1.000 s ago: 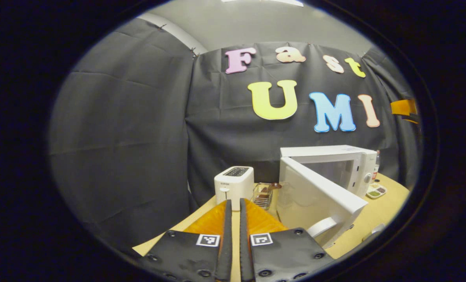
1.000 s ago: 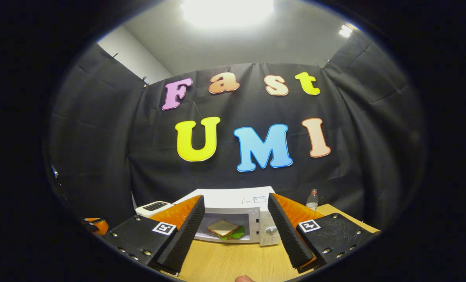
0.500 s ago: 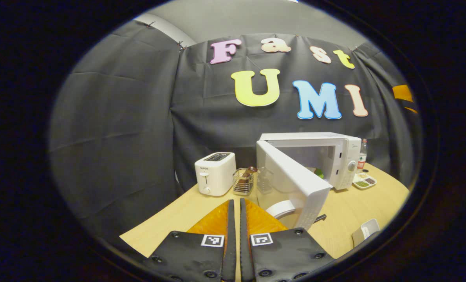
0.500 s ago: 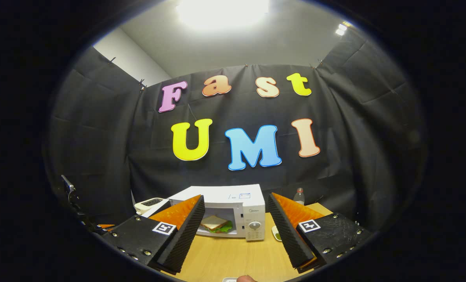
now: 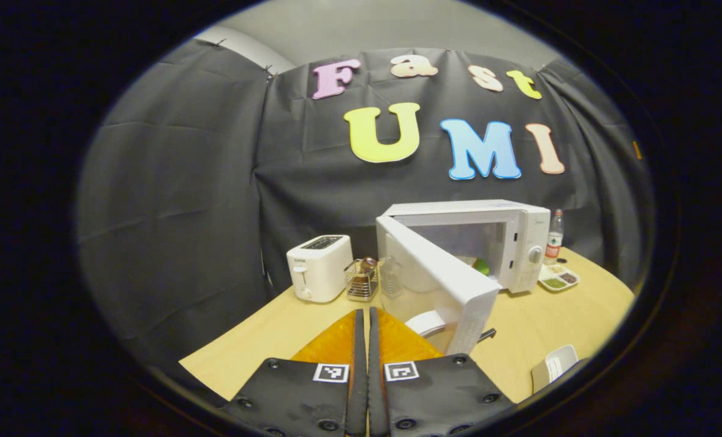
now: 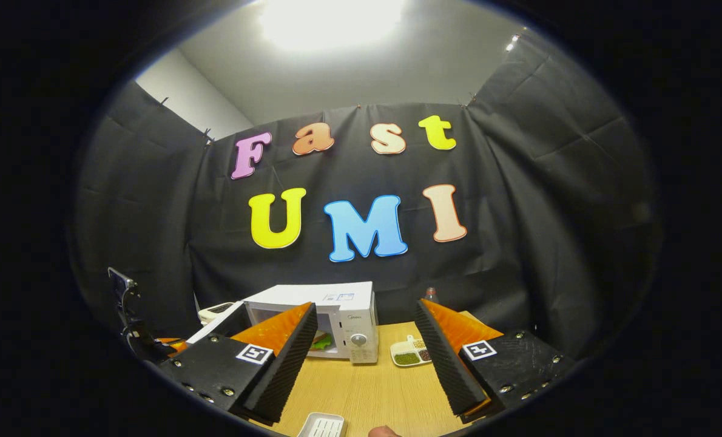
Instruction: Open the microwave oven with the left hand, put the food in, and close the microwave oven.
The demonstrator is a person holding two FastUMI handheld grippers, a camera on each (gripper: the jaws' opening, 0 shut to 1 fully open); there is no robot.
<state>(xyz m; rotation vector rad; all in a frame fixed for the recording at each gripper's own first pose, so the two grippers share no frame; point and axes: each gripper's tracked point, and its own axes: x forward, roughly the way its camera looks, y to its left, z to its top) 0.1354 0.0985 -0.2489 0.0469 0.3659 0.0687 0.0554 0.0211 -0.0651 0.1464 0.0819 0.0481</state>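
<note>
The microwave oven (image 5: 506, 237) stands ahead and to the right of the left gripper (image 5: 362, 364), on the wooden table (image 5: 264, 340). Its door (image 5: 440, 282) hangs wide open, swung out toward this gripper, its free edge and handle (image 5: 429, 321) just ahead and slightly right of the closed, empty fingers. The door's long axis runs from the hinge at the far left back toward the gripper, so closing it, I judge, means pushing that near edge away and rightward. The left gripper is the nearer one. The right gripper (image 6: 364, 358) is spread open and empty, the oven ahead to its left. The food (image 6: 321, 343) sits inside the cavity.
</note>
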